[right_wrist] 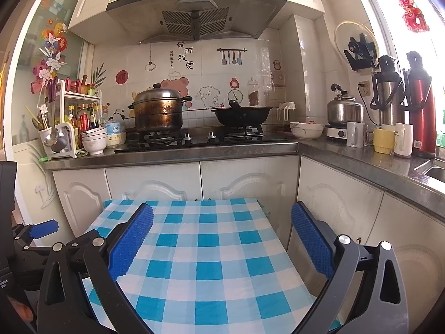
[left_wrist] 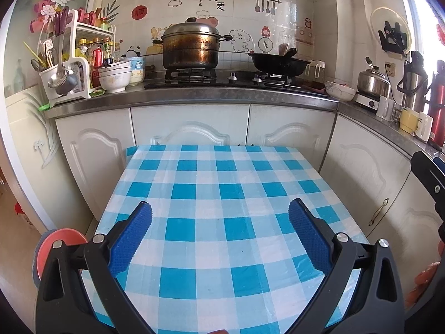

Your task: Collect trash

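Note:
A small table with a blue-and-white checked cloth fills the lower middle of both views. I see no trash on the cloth in either view. My left gripper hangs over the near half of the table, its blue pads wide apart and open with nothing between them. My right gripper is also open and empty, higher up over the table's right side. The left gripper's body shows at the left edge of the right wrist view.
White cabinet doors stand just behind the table under a steel counter. On it are a hob with a large steamer pot, a black wok, stacked bowls and a utensil rack. A round red-pink object sits low beside the table's left.

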A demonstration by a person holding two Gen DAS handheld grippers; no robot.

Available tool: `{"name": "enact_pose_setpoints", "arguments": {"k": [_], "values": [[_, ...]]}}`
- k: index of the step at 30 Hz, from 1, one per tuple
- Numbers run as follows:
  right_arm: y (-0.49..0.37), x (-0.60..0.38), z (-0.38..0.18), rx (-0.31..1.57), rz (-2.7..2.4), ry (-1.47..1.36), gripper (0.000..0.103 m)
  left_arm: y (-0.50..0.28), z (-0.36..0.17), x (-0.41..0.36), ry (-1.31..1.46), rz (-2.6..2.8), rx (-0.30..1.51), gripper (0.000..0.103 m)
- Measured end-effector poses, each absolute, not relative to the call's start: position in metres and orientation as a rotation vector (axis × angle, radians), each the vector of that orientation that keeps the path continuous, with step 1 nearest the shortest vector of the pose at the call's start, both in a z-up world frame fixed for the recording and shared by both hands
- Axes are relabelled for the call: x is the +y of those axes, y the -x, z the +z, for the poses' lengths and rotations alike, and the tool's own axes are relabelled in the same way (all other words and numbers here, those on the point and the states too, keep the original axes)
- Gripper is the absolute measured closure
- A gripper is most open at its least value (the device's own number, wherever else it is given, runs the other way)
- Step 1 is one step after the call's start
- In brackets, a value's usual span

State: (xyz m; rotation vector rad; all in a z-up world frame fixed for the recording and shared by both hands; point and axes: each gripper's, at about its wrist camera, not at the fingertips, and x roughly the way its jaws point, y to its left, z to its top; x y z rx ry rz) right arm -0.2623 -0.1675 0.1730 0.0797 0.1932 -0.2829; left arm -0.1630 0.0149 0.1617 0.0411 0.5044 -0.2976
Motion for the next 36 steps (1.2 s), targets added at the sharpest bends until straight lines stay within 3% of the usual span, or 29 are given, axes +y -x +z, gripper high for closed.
{"name": "enact_pose_setpoints", "arguments": {"k": [18,30,36], "values": [[0.227,-0.184,0.142,0.284,-0.266,-0.103,0.005,0.128,0.127,0.007,-0.028,-0.288,0.585,0.004],[0.121,-0.199,0.062,0.592,-0.257,-0.087,0.005,0.043,0.031,-0.011,-0.008,-0.175,0.836,0.004],[0.078,-0.203,0.02,0.762,-0.23,-0.11,0.005,0.016,0.01,-0.019,-0.046,-0.144,0.891,0.004]]}}
